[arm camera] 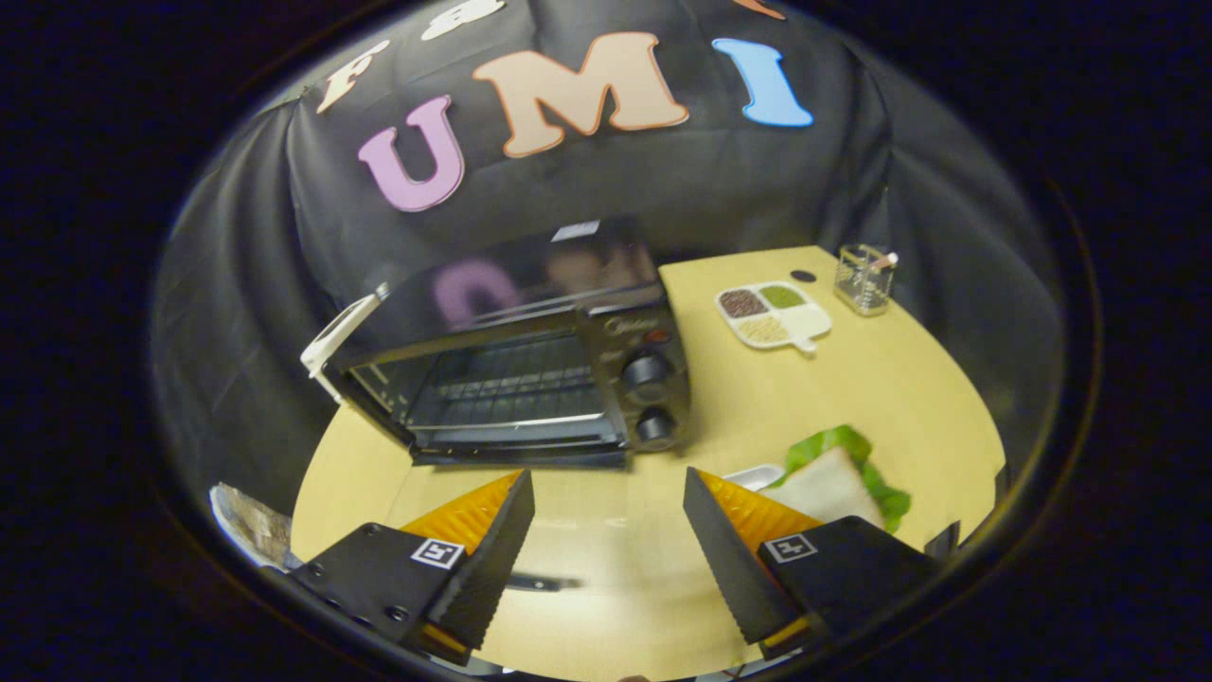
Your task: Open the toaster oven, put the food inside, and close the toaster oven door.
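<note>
The gripper (609,549) is nearest, its fingers spread wide over bare table (852,398) and holding nothing. At about 11 o'clock from the fingers, just beyond them, stands the oven (530,369), its door (521,457) dropped flat toward the fingertips and the rack (511,384) showing inside; two knobs (649,371) sit on its right panel. At 2 o'clock, just beside the right finger, lies the sandwich (833,485) with lettuce (838,445) sticking out. Farther off at 1 o'clock are a divided dish (775,315) of grains and a clear cup (864,278).
</note>
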`<state>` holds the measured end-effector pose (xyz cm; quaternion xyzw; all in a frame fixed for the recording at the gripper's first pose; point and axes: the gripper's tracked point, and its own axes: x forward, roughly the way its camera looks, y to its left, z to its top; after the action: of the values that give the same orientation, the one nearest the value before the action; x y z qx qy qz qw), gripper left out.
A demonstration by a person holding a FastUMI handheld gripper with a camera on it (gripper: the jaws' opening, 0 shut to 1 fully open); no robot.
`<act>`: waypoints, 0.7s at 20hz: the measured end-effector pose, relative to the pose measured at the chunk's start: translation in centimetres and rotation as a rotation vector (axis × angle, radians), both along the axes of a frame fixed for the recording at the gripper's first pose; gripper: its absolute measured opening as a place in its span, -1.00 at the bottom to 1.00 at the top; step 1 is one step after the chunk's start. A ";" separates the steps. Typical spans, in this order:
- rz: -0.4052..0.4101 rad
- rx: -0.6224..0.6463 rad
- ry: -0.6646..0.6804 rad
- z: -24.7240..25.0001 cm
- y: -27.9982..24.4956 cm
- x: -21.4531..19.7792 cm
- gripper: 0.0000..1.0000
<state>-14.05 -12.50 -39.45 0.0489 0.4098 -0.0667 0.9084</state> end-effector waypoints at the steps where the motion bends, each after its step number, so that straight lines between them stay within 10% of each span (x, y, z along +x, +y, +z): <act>1: -0.007 -0.022 -0.016 0.6 -1.4 0.4 0.97; 14: -0.149 -0.050 0.022 -0.2 -13.5 -2.5 0.97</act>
<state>-16.58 -26.03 -39.62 0.0560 0.4133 -0.1447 0.8973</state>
